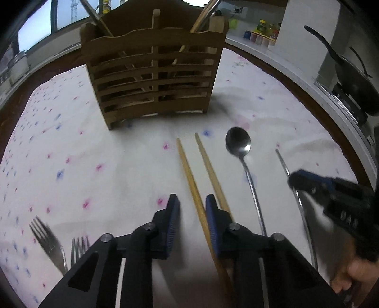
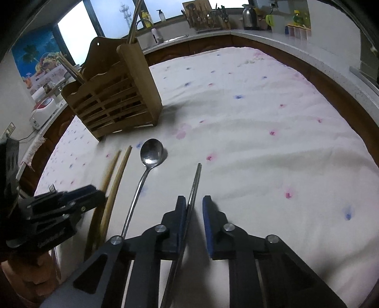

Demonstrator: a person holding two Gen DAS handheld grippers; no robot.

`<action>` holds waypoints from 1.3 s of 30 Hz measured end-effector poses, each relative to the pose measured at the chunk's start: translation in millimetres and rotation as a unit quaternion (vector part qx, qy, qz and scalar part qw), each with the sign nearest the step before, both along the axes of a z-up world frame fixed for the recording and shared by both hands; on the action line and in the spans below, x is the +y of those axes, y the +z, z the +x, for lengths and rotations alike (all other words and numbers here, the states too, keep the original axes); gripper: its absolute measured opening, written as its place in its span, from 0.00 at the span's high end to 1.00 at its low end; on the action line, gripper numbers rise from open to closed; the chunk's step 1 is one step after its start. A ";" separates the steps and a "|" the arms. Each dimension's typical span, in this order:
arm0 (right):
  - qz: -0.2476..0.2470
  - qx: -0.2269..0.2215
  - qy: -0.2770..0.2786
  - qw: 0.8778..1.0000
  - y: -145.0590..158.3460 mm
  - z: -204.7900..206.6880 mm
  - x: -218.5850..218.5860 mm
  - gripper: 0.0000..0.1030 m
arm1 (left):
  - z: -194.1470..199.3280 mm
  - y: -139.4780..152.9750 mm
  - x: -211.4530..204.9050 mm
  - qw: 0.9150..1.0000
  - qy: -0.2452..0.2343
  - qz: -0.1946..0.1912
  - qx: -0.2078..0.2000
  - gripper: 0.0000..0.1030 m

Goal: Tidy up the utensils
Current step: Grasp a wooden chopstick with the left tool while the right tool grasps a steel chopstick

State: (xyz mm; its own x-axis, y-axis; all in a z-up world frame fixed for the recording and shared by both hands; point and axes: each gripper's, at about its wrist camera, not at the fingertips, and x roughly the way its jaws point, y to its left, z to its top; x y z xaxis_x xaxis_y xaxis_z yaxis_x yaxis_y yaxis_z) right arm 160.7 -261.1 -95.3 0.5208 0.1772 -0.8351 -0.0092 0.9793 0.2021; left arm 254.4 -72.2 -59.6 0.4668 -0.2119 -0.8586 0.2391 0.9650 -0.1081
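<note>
Picking up utensils below the wooden holder

My left gripper stands open astride one chopstick; my right gripper open around the metal chopstick; I'd centre both first.

A white cloth dotted with pink and blue flowers covers the table. Behind it runs a counter — a metal kettle and soap bottle stand there — while a black pan sits on a stove.

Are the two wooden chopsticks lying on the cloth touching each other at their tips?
Apart. The left wrist view shows the two wooden chopsticks with bare cloth between their far tips; the gap narrows toward the left gripper.
</note>
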 end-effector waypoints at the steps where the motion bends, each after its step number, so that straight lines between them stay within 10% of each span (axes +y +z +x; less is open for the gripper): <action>1: 0.001 0.001 0.001 1.000 0.5 0.2 -0.5 0.88 | -3.0 0.9 2.5 1.000 -0.003 -0.004 0.006 0.80; 10: 0.000 0.007 0.006 1.000 -0.1 13.1 3.1 0.84 | 10.3 8.0 19.1 0.999 0.011 -0.037 0.026 0.80; 23: -0.048 -0.005 0.025 0.999 -4.1 23.7 15.6 0.86 | 25.0 -4.8 -12.6 0.999 -0.016 0.029 -0.003 0.90; 39: 0.030 -0.067 0.043 0.996 61.9 -7.1 14.4 0.96 | -34.3 56.5 36.4 0.995 0.011 -0.073 -0.063 0.97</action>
State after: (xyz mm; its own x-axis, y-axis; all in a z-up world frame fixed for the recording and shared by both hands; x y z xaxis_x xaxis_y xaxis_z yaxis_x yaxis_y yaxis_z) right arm 153.6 -246.8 -33.4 0.6075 0.2724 -0.7461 -0.1224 0.9602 0.2509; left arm 220.1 -35.8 -3.0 0.5749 -0.3188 -0.7535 0.2394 0.9462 -0.2177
